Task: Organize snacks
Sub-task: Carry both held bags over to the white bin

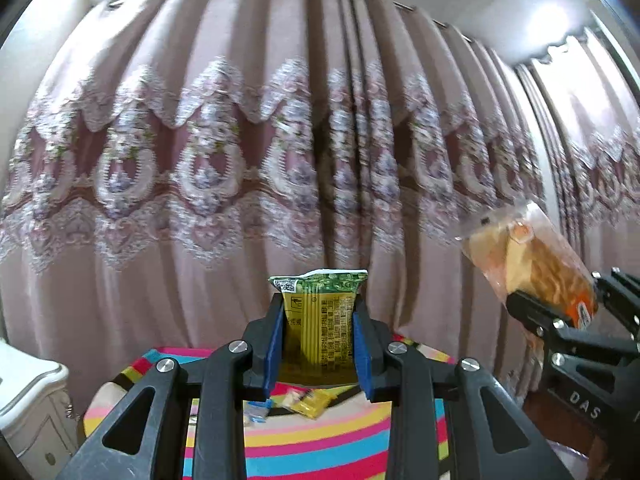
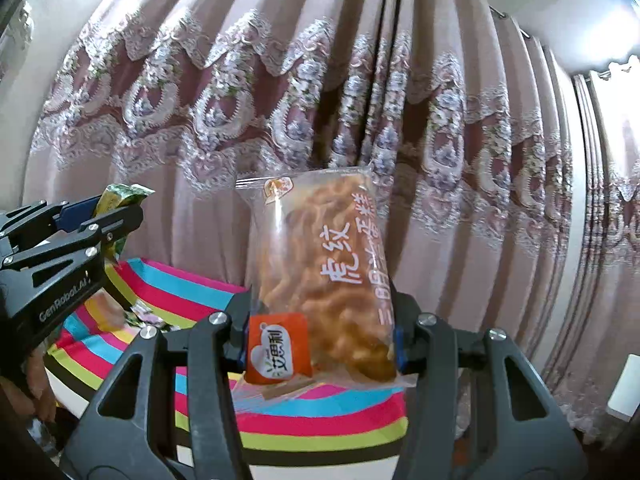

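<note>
- The left gripper (image 1: 318, 332) pinches a glossy green-and-yellow snack packet (image 1: 320, 312) between its blue pads, holding it upright above the striped cloth (image 1: 312, 440).
- The packet has a crimped top edge and fine printed text on its flat yellow face.
- The right gripper (image 2: 320, 340) is clamped on a clear, crinkly bread bag (image 2: 320, 264); inside sits a ridged golden loaf, with an orange label at the lower corner.
- Both packs hang in the air before a heavy pink curtain (image 1: 280, 140) with a lace-patterned band.
- Only the left wrist view shows small loose wrapped sweets (image 1: 308, 402) lying on the cloth, and a white carved cabinet (image 1: 32, 400) at the left.
- Only the right wrist view shows the white lettering down the bread bag, and the left gripper's side.
</note>
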`<state>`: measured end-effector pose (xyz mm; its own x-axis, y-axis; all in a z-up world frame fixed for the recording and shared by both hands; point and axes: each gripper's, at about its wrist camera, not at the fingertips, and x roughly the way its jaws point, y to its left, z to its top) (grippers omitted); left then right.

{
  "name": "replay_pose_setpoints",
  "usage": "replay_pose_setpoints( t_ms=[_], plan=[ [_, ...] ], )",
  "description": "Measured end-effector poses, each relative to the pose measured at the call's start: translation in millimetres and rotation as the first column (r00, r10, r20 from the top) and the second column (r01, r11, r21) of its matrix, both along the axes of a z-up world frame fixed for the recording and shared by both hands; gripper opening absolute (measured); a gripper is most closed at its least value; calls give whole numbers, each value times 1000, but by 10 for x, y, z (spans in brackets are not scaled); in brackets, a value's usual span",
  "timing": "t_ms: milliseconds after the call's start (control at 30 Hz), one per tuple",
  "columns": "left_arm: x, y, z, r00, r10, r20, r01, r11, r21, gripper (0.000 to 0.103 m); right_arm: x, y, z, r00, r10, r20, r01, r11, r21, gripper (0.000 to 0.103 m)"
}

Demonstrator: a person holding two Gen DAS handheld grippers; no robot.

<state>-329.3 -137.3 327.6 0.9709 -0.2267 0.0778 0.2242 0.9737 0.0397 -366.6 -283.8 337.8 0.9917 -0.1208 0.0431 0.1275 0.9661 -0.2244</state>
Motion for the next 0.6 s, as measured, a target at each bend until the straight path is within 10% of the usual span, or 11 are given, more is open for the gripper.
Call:
replay_pose_setpoints(
  t_ms=[333,500,600],
  plan=[
    [-14,-835,-428,966,-201,-159,221,969,114,32,-165,-594,-323,985,-136,-105,132,990,-43,53],
    [90,-1353,-824,887,-315,-337,378,916,139,32,-202,-1008,-662,949,-217,-229,211,976,-51,53],
    [212,-1682,-1189,798,-360,-484,471,873,127,32,-214,-1240,-912,915,-252,-314,251,967,-45,53]
  ],
)
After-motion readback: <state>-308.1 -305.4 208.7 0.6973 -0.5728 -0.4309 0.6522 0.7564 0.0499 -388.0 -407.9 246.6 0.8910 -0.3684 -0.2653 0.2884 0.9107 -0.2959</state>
